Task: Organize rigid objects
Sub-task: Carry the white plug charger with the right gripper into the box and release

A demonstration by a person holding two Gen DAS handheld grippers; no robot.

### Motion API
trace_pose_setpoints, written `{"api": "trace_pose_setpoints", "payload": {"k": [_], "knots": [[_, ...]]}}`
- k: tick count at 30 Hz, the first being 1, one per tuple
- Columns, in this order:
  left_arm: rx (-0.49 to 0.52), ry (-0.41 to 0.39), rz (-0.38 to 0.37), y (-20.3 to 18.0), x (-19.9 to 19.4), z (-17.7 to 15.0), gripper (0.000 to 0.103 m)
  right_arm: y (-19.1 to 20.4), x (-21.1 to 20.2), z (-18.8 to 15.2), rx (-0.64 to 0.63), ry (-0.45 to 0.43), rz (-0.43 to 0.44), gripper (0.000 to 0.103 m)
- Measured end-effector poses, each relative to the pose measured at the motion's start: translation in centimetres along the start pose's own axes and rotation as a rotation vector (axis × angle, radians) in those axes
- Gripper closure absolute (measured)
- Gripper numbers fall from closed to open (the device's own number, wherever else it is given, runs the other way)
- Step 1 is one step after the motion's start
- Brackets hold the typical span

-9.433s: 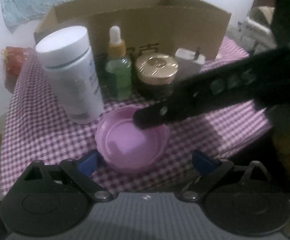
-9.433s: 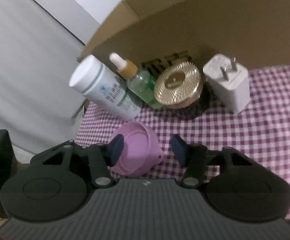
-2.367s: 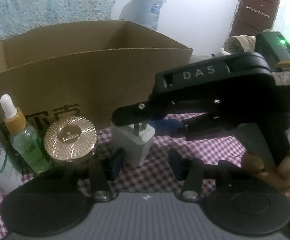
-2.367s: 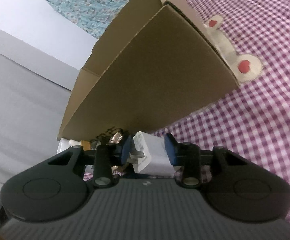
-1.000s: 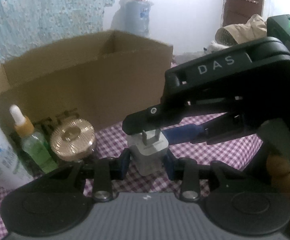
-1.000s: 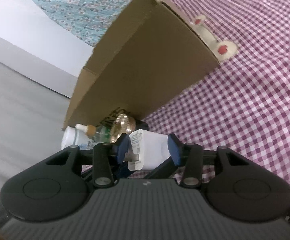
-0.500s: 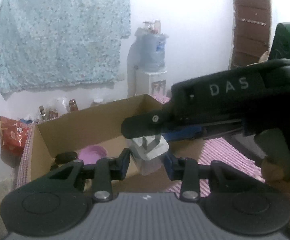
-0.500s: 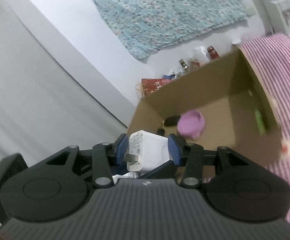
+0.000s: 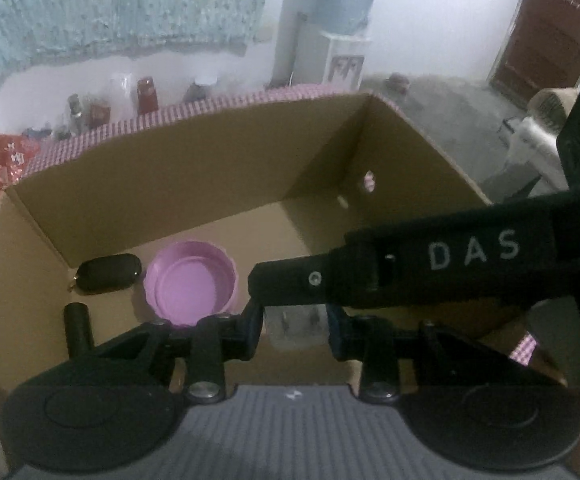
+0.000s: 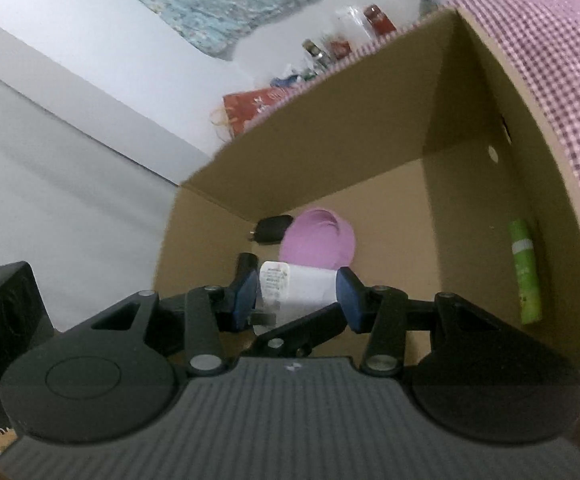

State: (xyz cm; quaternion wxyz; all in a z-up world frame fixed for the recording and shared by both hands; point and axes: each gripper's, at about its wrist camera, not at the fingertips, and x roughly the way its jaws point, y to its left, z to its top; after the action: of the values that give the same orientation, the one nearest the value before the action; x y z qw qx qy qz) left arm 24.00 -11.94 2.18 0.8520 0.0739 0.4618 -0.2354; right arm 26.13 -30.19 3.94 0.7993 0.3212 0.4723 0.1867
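1. Edges first: the open-topped brown cardboard box (image 9: 210,152) fills my view. Its four walls stand upright, and its near wall runs just under both claws.
2. Room to move: the box floor is bare cardboard from the middle across to the right wall. The left end of the box is the crowded part.
3. My right claw (image 10: 297,300) is clamped on the white block-shaped plug charger (image 10: 302,286), blue pads flat on two opposite sides.
4. My left claw (image 9: 295,328) comes in from the other side with its jaws closing and the charger between them. It is in shadow there, so I cannot tell whether those pads press yet.
5. The charger hangs over the near side of the box, close to the near wall.
6. Pointing: its two metal prongs face up and back towards my cameras, away from the box floor. In the right-hand view, its longer side seems to run from pad to pad.
7. Inside the box, left end:
   - a round pink plastic lid (image 9: 192,280), hollow side up;
   - a black oval fob (image 9: 108,272) just left of it, against the far wall;
   - a short black cylinder (image 9: 77,328) nearer the near wall.
8. Inside the box, right end: a green tube (image 10: 524,272) lies along the right wall.
9. Outside the box, a pink checked cloth (image 10: 570,60) runs past the right wall.
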Motion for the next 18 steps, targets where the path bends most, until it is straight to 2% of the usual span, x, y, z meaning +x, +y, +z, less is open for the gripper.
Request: {"api": "trace_pose_setpoints", "payload": {"k": [4,7,11,14,18], "knots": [[-0.013,0.041,-0.005,0.8,1.0,0.3,0.069,-0.8,0.9,-0.2,0.016,0.022,-0.004,0.059],[-0.011,0.039,-0.004,0.9,1.0,0.5,0.068,-0.8,1.1,-0.3,0.01,0.026,-0.005,0.059],[-0.013,0.001,0.002,0.6,0.1,0.6,0.05,-0.3,0.8,-0.2,-0.003,-0.002,0.006,0.058],[-0.006,-0.046,-0.002,0.1,-1.7,0.5,0.04,0.2,-0.6,-0.4,-0.005,-0.044,0.039,0.057],[0.002,-0.125,-0.003,0.0,-4.9,0.0,0.033,1.5,-4.3,-1.3,-0.02,-0.135,0.085,0.056]]}}
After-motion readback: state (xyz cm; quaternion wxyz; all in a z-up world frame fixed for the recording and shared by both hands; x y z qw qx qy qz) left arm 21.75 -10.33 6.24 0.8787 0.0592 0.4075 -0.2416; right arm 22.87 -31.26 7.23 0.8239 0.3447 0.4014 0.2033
